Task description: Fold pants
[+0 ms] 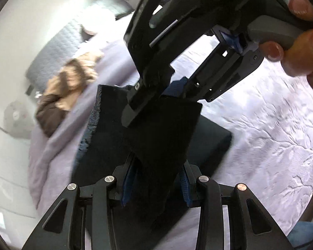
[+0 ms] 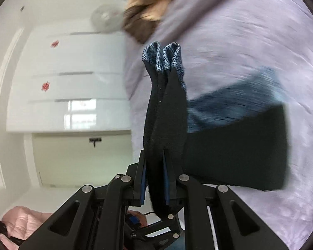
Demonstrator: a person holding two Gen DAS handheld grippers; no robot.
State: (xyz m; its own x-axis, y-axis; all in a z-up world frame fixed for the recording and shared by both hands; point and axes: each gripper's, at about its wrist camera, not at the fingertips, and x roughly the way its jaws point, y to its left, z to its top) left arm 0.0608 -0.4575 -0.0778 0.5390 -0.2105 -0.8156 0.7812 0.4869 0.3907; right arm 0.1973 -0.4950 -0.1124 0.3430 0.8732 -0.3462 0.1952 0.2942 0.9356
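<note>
The dark navy pants (image 1: 156, 137) hang lifted over a lilac bed cover (image 1: 260, 114). My left gripper (image 1: 156, 179) is shut on a fold of the dark cloth. My right gripper (image 1: 164, 91) shows above it in the left wrist view, also clamped on the same cloth edge. In the right wrist view my right gripper (image 2: 154, 179) is shut on a bunched strip of the pants (image 2: 167, 108), whose blue patterned inner side (image 2: 162, 58) shows at the top. The rest of the pants (image 2: 240, 150) lies spread on the bed.
A tan and brown garment pile (image 1: 68, 91) lies near the bed's far side, also in the right wrist view (image 2: 148, 6). A grey quilted headboard (image 1: 58, 50) and white cabinets (image 2: 73, 83) stand beyond. A pink blanket (image 2: 25, 220) is at lower left.
</note>
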